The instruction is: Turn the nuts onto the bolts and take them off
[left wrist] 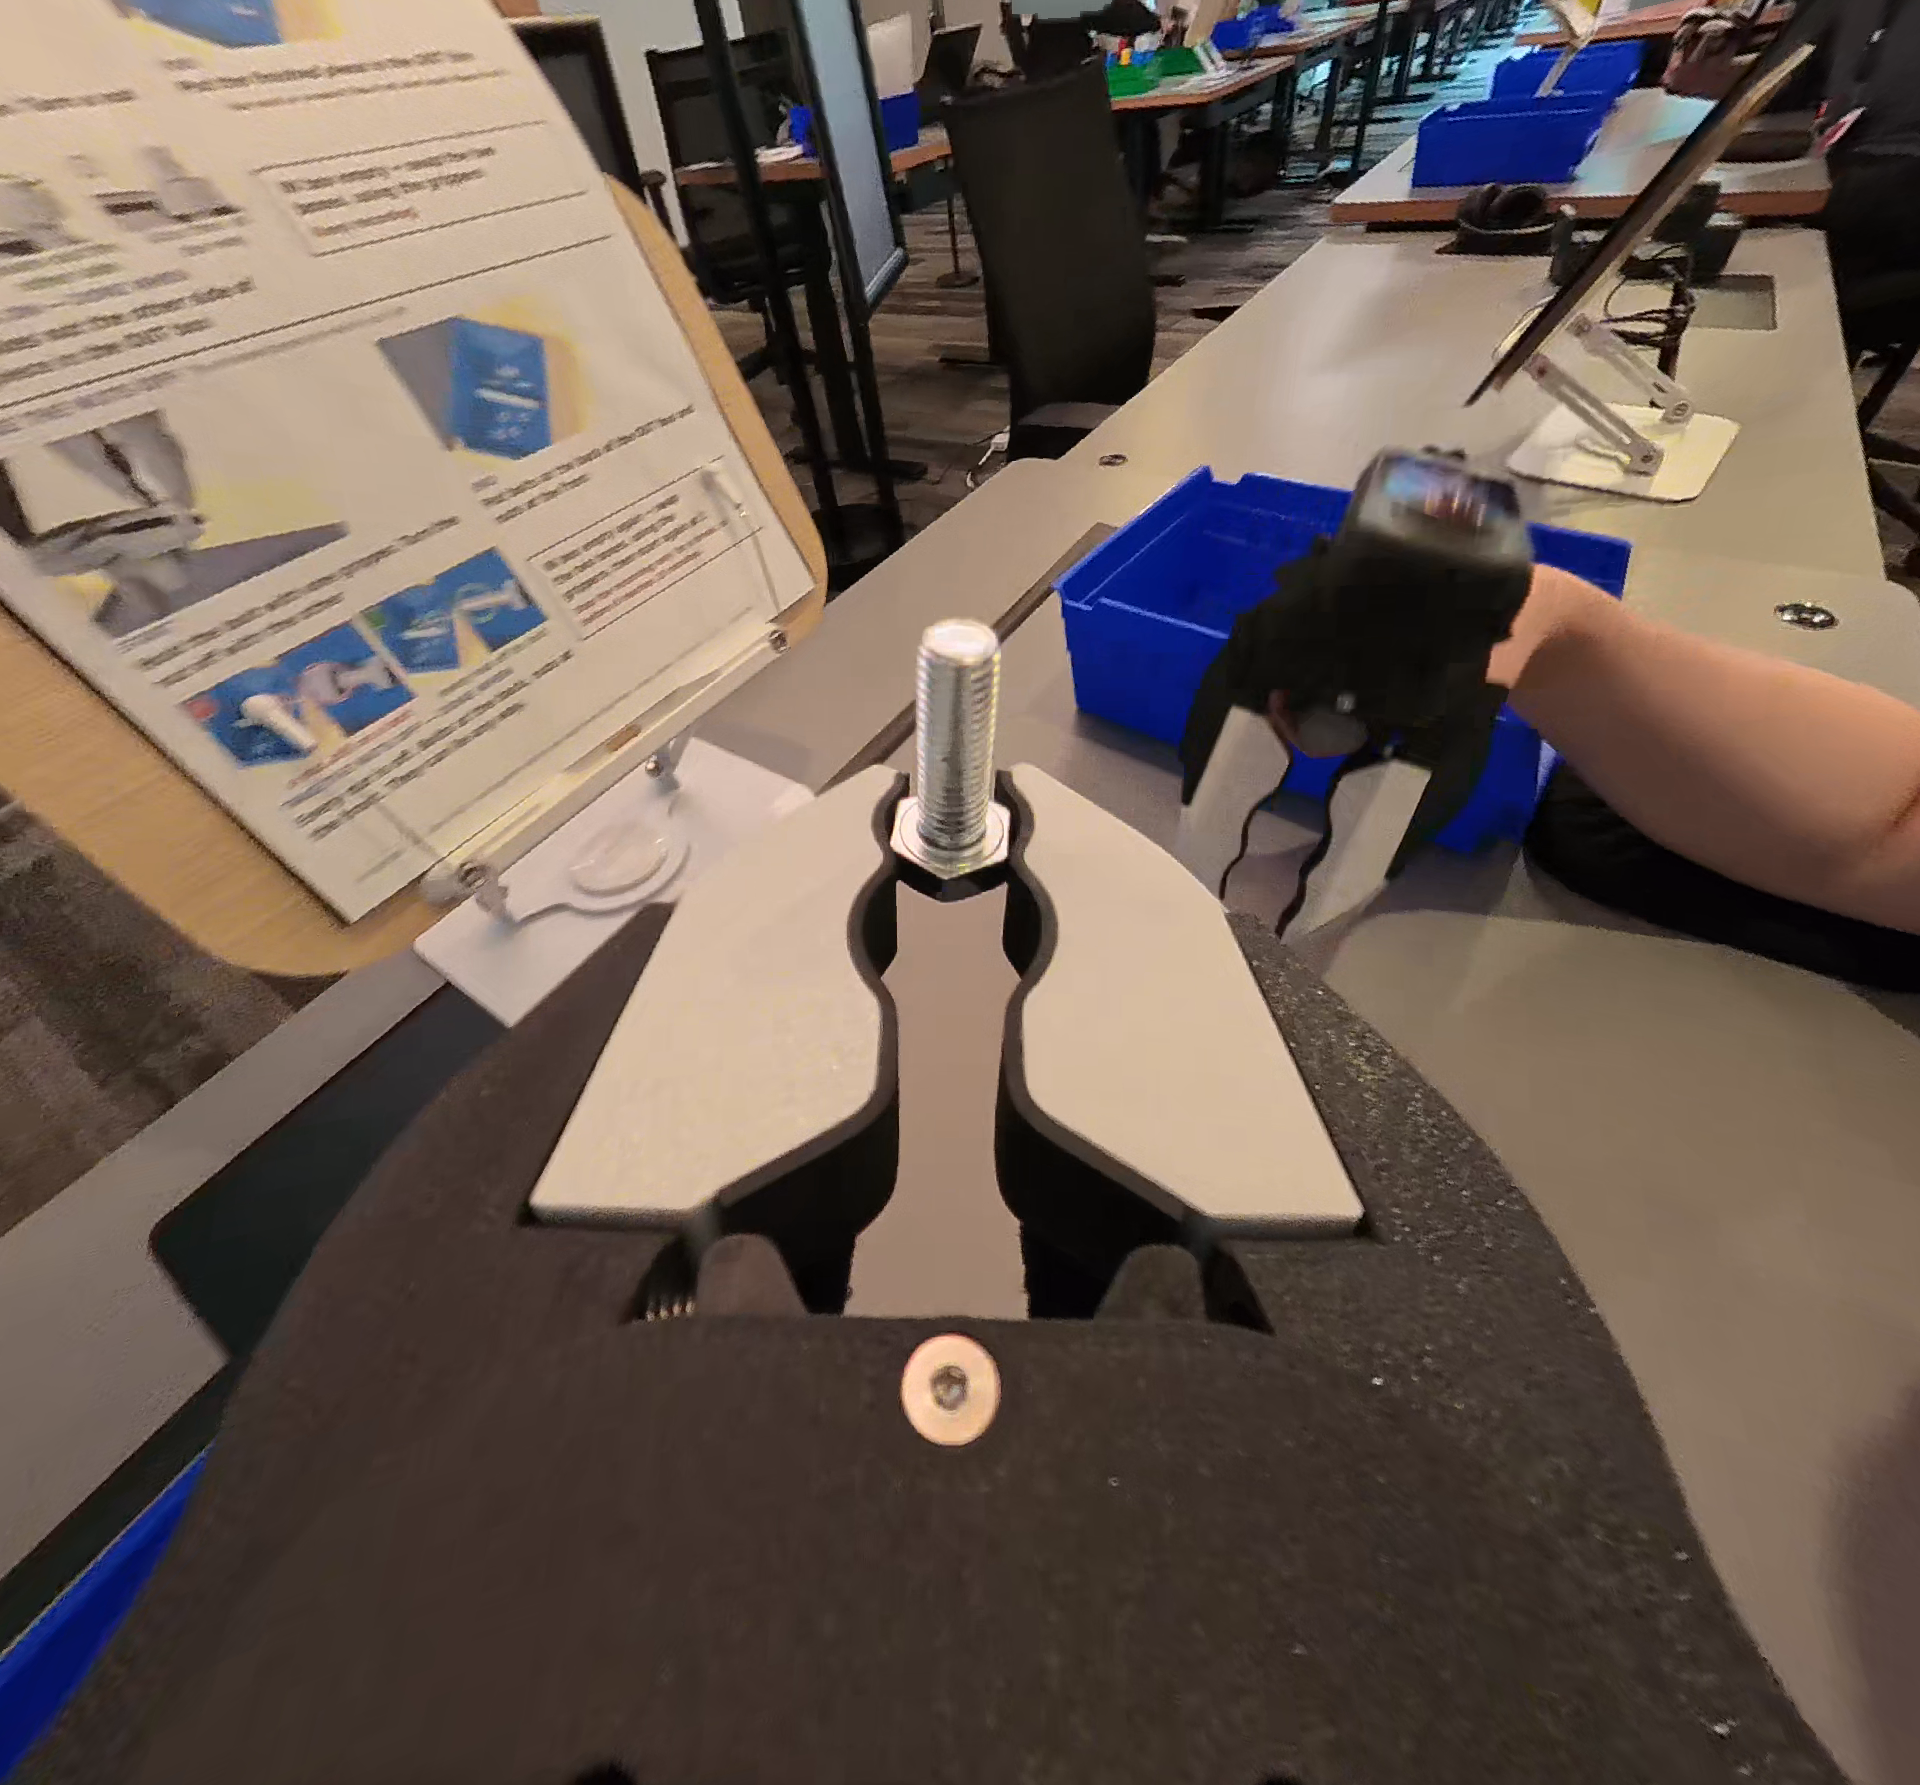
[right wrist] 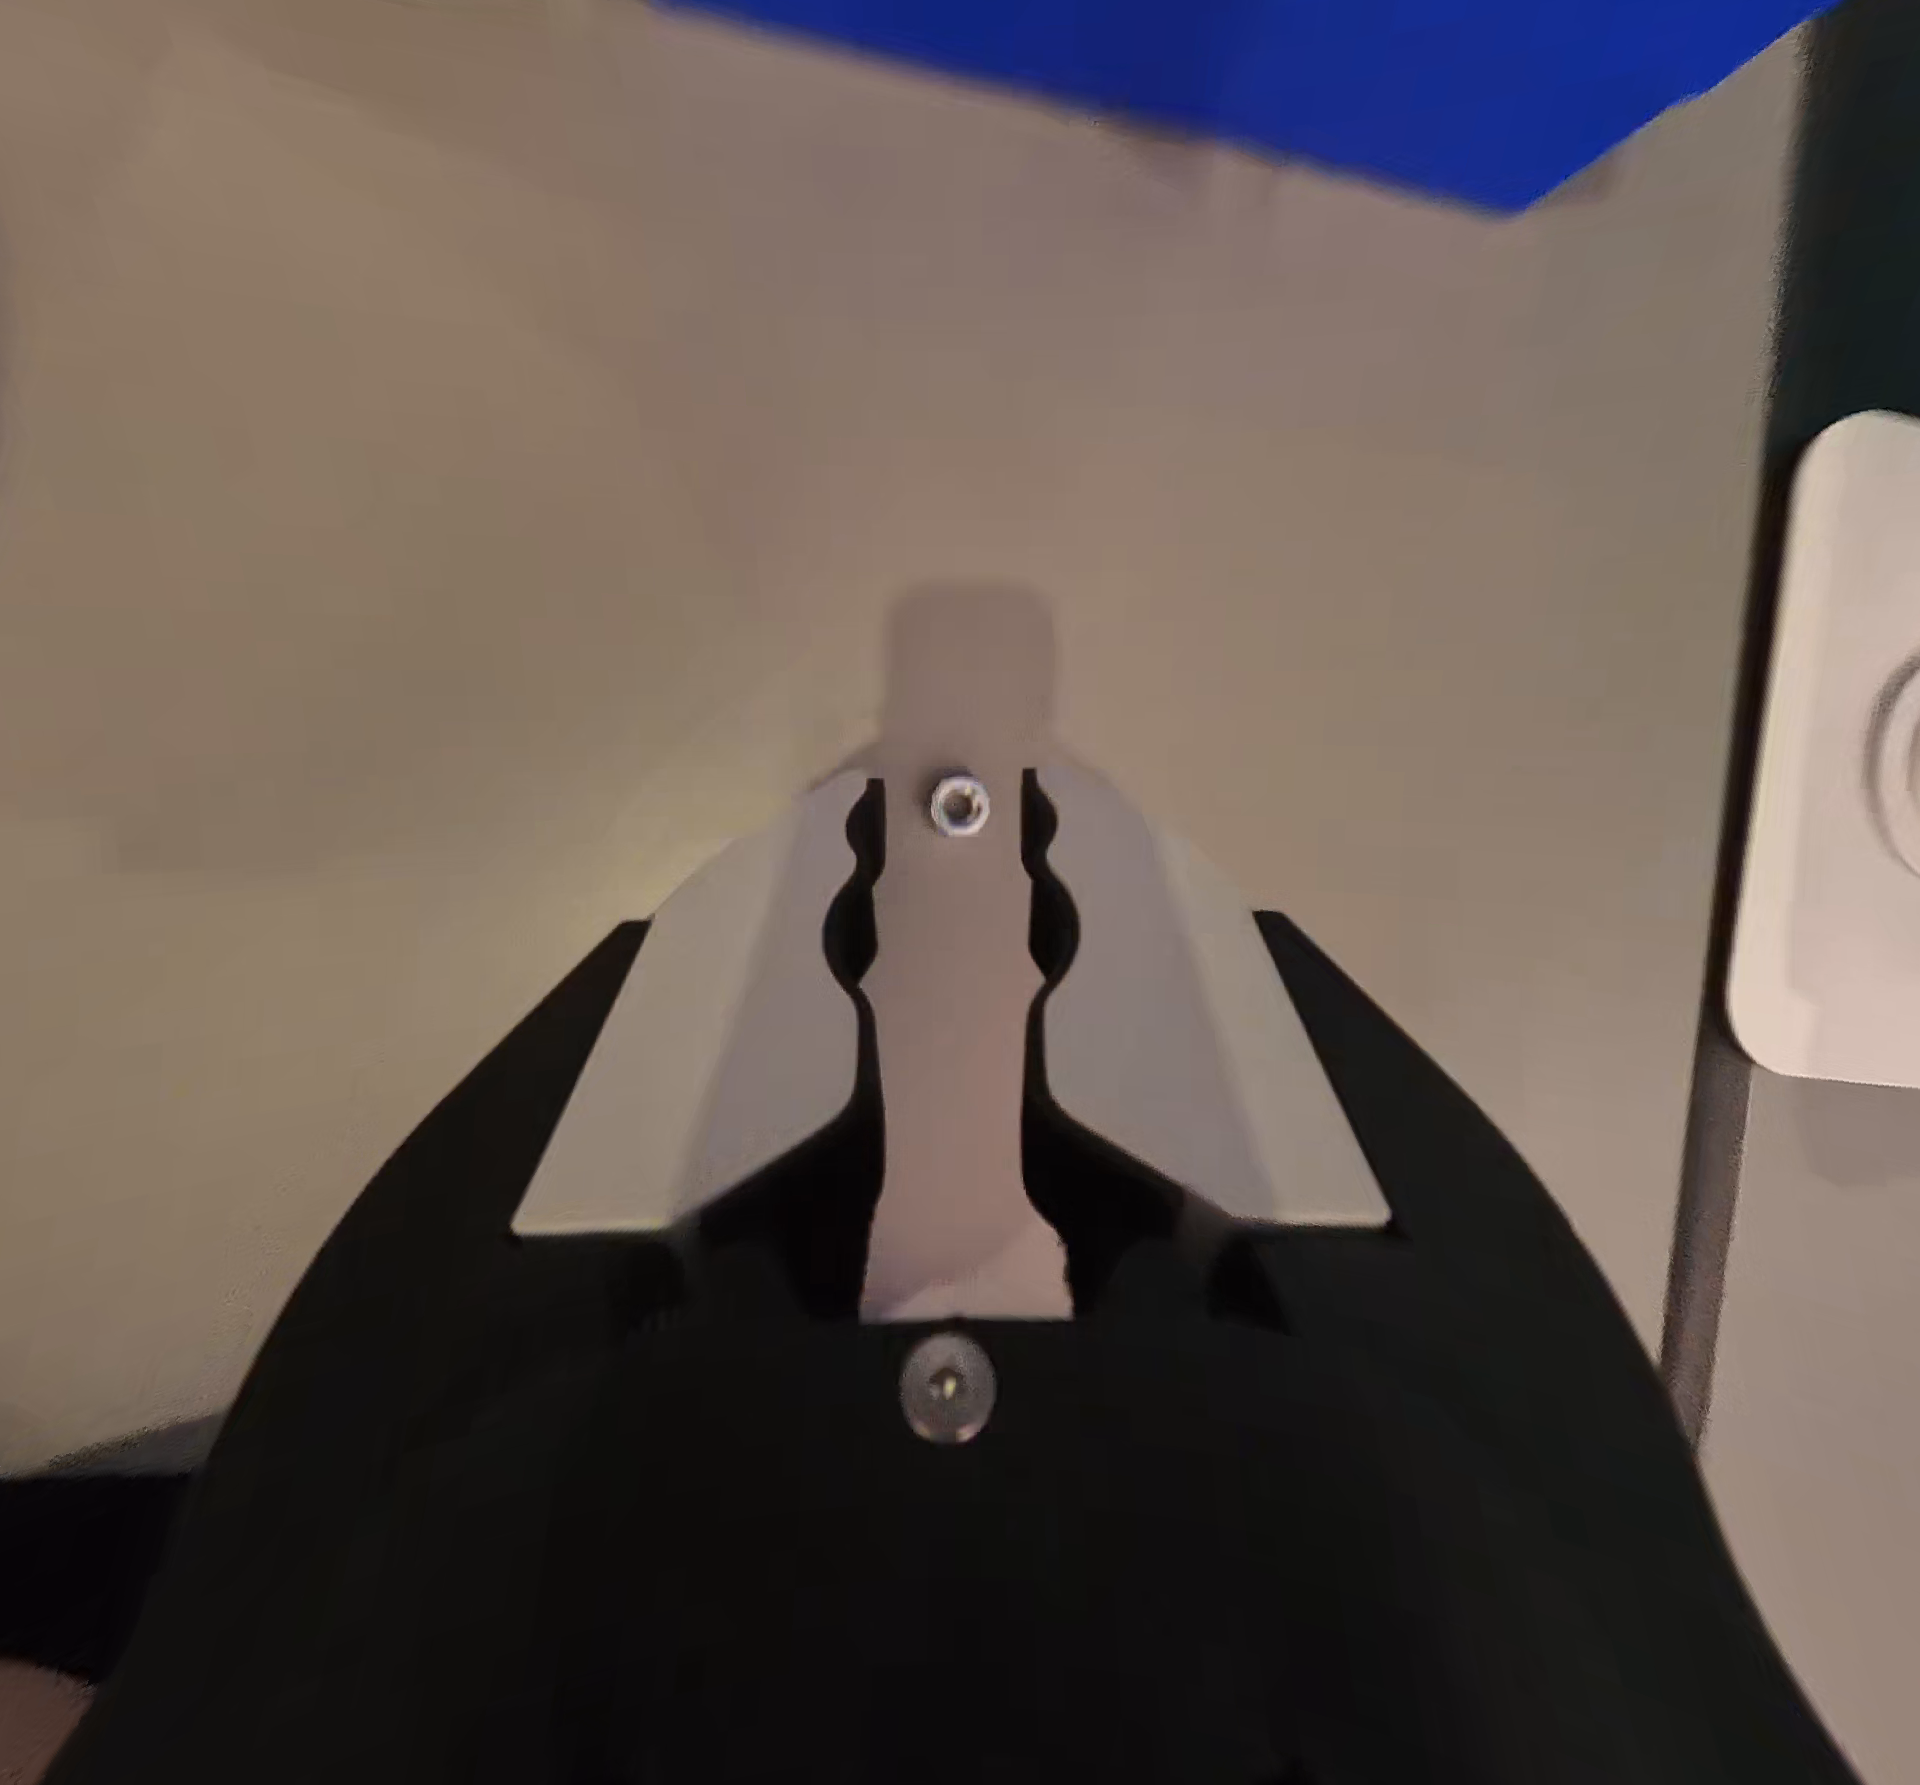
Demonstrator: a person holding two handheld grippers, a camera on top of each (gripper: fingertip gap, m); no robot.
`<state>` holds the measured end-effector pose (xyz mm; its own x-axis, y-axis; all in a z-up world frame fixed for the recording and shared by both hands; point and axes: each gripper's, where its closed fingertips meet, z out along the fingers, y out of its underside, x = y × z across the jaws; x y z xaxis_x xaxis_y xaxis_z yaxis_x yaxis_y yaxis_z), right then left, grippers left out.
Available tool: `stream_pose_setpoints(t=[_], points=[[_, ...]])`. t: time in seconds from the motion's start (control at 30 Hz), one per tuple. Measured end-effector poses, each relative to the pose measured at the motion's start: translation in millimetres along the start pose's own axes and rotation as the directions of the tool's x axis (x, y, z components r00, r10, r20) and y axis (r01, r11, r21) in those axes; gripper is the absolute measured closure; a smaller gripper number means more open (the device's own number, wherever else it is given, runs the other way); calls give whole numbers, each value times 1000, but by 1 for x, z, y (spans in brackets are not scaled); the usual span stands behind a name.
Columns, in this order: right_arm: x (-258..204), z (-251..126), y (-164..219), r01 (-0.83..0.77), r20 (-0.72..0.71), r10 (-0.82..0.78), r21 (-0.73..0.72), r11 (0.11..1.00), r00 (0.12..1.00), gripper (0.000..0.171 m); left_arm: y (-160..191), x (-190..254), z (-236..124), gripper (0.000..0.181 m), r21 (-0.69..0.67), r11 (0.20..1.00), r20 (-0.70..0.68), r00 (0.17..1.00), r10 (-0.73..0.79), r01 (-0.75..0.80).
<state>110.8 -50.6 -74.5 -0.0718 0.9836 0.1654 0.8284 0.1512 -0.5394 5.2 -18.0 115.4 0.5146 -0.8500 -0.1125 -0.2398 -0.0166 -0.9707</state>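
My left gripper (left wrist: 953, 790) is shut on a silver bolt (left wrist: 956, 717). It grips the bolt by its hex base, and the threaded shaft stands upright above the fingertips. My right gripper (right wrist: 954, 781) is open and points down at the grey table (right wrist: 416, 488). A small silver nut (right wrist: 958, 808) lies on the table between its fingertips, touching neither finger. The right gripper also shows in the left wrist view (left wrist: 1247, 862), held by a gloved hand, low over the table in front of the blue bin (left wrist: 1164, 613).
An instruction sheet on a tilted wooden board (left wrist: 343, 364) stands at the left on a white base (left wrist: 623, 862). The blue bin's wall (right wrist: 1143, 21) lies just beyond the nut. A white stand base (right wrist: 1829, 748) is at the right. The person's forearm (left wrist: 1714, 759) rests over the table. Some 20 centimetres of space lies between my two pairs of fingers.
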Motion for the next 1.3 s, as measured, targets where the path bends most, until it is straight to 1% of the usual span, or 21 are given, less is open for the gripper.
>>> stream_pose_setpoints(t=[0.07,0.13,0.17,0.23,0.3,0.43,0.5,0.57,0.6,0.67,0.73,0.8,0.87,0.93,1.0,1.07,1.17,1.23,1.3], points=[[-4,21,16,72,2,-72,-121,990,997,146,6,-7,-11,166,-46,999,25,1000,6,-5],[-5,31,29,122,-9,-128,-240,963,992,146,13,-16,-18,166,-90,996,78,996,31,-24],[-6,34,31,155,-17,-166,-270,950,986,147,15,-19,-20,167,-99,995,93,995,33,-24],[-9,37,31,222,-16,-238,-308,925,971,148,14,-19,-23,167,-94,995,86,996,27,-19],[-11,40,31,256,-5,-273,-328,909,962,149,11,-18,-23,167,-81,997,76,997,25,-19],[-6,51,35,249,35,-253,-351,902,967,150,3,-7,-19,167,-32,999,18,1000,10,-9],[-1,53,38,248,34,-256,-390,887,966,150,1,0,-18,167,-15,1000,-43,999,-21,20],[2,52,33,251,25,-261,-383,889,965,154,2,4,-15,167,-13,1000,-74,997,-20,19],[0,50,25,249,26,-255,-339,907,966,155,3,5,-12,167,-18,1000,-85,996,-14,13],[-9,38,1,237,43,-233,-179,955,972,156,8,9,-7,168,-34,999,-119,993,-13,9],[-17,15,-29,207,53,-208,17,978,977,155,11,14,2,168,-37,999,-154,988,-14,8],[-20,-17,-57,159,43,-169,181,970,985,153,14,22,12,167,-40,999,-198,980,-3,-5],[-19,-55,-86,137,2,-148,365,921,989,153,17,30,22,167,-51,998,-220,975,14,-26],[-28,-97,-112,128,-11,-148,566,815,989,155,16,42,31,167,-43,998,-252,967,41,-53],[-32,-134,-123,123,-45,-129,699,704,991,157,14,55,37,168,-25,997,-290,955,64,-74],[-26,-157,-122,120,-95,-73,771,625,993,157,9,68,40,168,-4,999,-347,937,36,-40],[-10,-162,-105,61,-79,4,803,593,997,158,-11,86,35,167,58,990,-494,866,-81,126],[5,-157,-99,-37,-5,73,821,569,997,151,-24,97,24,168,83,970,-617,776,-131,230],[11,-152,-105,-114,78,94,857,502,993,149,-39,106,10,167,106,935,-725,670,-159,337]])
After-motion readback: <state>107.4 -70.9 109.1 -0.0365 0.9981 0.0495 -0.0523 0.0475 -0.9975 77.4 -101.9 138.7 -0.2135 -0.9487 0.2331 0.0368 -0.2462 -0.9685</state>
